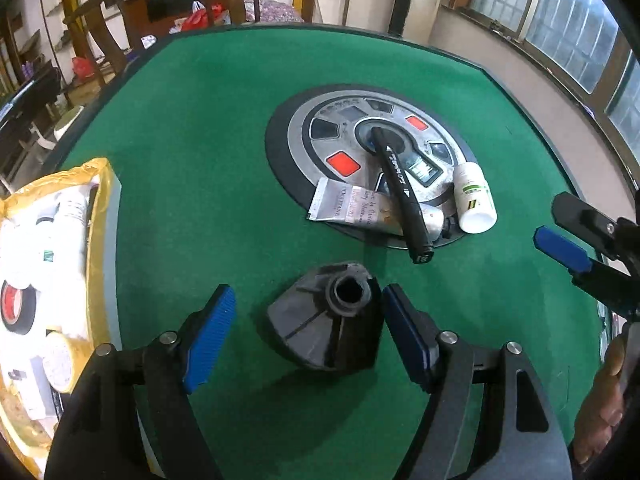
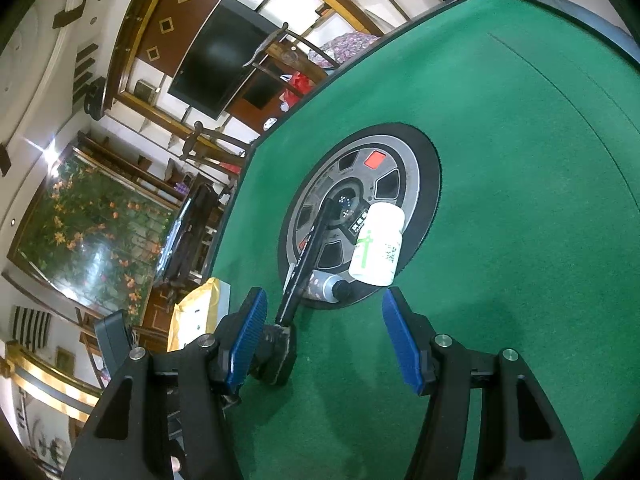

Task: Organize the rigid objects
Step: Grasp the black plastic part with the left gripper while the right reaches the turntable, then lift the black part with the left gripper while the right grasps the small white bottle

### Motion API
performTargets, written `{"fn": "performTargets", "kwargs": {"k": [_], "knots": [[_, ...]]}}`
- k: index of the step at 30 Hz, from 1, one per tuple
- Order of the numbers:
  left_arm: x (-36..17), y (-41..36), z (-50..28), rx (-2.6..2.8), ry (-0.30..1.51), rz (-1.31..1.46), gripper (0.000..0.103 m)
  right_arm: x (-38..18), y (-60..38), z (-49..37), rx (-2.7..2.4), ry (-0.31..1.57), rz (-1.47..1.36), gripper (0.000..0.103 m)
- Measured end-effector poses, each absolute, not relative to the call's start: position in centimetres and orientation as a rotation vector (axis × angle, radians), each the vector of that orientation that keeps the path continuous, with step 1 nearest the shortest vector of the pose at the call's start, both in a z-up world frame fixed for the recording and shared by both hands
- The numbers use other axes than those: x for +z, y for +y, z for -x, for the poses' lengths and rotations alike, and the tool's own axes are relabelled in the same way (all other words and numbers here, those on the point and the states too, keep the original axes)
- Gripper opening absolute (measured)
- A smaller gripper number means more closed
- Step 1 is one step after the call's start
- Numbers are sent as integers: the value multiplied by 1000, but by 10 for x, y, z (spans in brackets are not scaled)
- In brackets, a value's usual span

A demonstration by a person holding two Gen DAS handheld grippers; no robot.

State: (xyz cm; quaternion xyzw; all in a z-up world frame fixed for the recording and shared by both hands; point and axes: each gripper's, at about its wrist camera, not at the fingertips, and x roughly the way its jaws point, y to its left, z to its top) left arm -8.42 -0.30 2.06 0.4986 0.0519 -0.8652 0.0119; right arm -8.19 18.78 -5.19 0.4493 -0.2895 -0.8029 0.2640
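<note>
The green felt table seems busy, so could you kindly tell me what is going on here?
A person is tidying loose items with two tools. The left hand-held gripper is open, its blue pads either side of a black ribbed plastic funnel-shaped part on the green felt table. The right hand-held gripper is open too, holding nothing. A black marker pen, silver cream tube and white pill bottle still lie on the round grey centre panel. A yellow-lined box of sorted items sits at left.

Around the green felt table (image 1: 208,152) stand dark wooden chairs (image 1: 100,28), a black television (image 2: 224,56) on a wood-panelled wall, a large flower painting (image 2: 88,228), and grid-paned windows (image 1: 568,28) admitting daylight.
</note>
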Motion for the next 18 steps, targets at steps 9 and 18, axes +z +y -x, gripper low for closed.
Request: {"fn": "performTargets", "kwargs": {"k": [9, 18], "knots": [[23, 6, 83, -2776, 57, -1576, 75, -49, 196, 81, -2199, -786, -1223, 55], [-2, 11, 85, -2748, -64, -1606, 76, -48, 193, 81, -2202, -759, -1240, 55]]}}
